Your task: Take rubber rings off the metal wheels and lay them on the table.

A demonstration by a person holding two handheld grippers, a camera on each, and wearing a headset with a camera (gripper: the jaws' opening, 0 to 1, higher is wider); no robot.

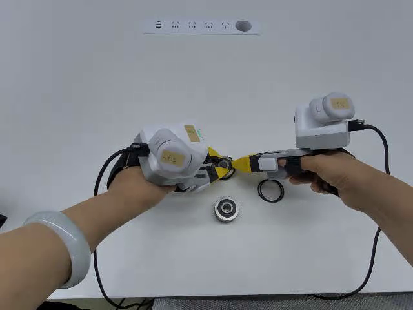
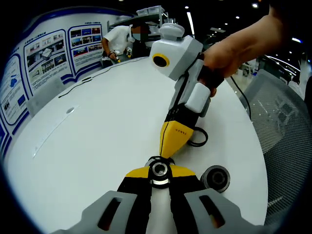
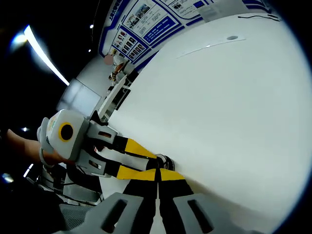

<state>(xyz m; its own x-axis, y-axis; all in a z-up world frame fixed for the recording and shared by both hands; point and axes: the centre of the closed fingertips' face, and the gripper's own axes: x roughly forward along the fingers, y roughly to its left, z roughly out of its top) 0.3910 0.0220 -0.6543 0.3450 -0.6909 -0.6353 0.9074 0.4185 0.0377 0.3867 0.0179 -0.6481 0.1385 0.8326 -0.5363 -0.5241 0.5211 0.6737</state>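
Black rubber ring point(image 1: 270, 191) lies flat on the white tabletop point(image 1: 97, 84), just under the right gripper point(image 1: 237, 164). Its yellow jaws are closed together, and the tips touch a small round metal wheel point(image 1: 225, 168). The left gripper point(image 2: 160, 171) jaws clamp this wheel. A second metal wheel point(image 1: 226, 209) lies near.

White workbench point(image 1: 97, 84) with inset power strip point(image 1: 201, 26), blue-bordered wall posters point(image 2: 48, 48), ceiling strip lights point(image 2: 191, 22).

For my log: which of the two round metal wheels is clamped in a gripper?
The small metal wheel between the left gripper's yellow-tipped jaws; the other metal wheel lies free on the white table.
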